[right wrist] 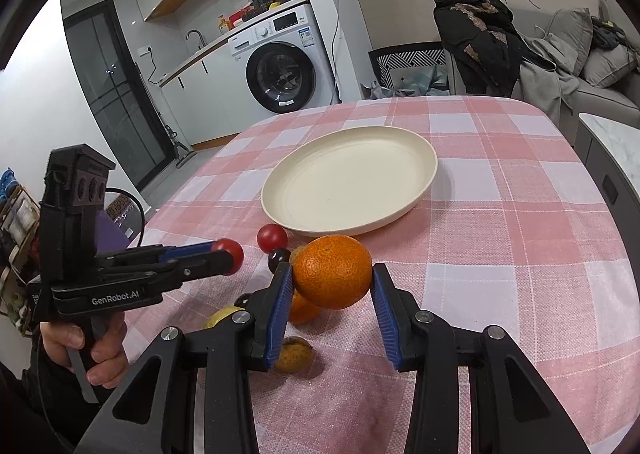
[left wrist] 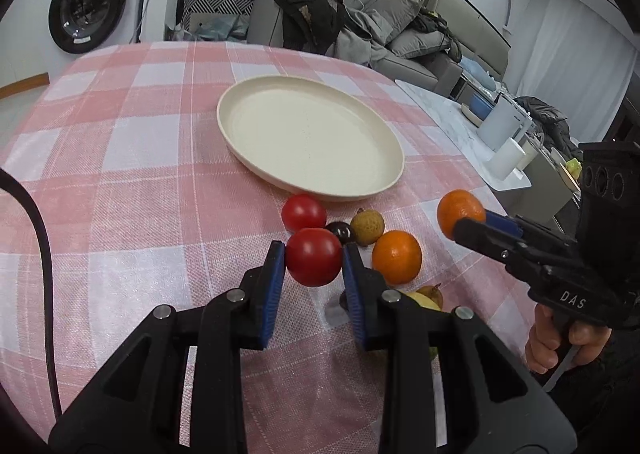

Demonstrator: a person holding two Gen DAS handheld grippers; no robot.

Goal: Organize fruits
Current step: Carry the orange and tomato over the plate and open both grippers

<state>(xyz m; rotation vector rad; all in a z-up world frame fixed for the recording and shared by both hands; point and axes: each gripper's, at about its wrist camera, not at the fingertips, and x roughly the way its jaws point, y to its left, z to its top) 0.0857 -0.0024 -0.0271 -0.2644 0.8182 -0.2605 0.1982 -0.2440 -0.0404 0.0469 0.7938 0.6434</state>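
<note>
A table [left wrist: 132, 158] draped in a pink-and-white checked cloth [right wrist: 500, 214] carries 1 cream plate [left wrist: 308, 142] near its middle, its rim bare. Just in front of the plate, a small cluster of fruit lies on the cloth: 1 red tomato [left wrist: 303, 213] close to the plate's near edge, a dark round fruit [left wrist: 340, 232] touching it, a brownish longan [left wrist: 367, 227] beside that, and 1 orange [left wrist: 397, 257] just nearer. A yellow fruit [right wrist: 224, 315], partly hidden, sits closer to the table's near edge, and a small mottled yellow-brown fruit [right wrist: 294, 354] rests apart from it on the cloth.
</note>
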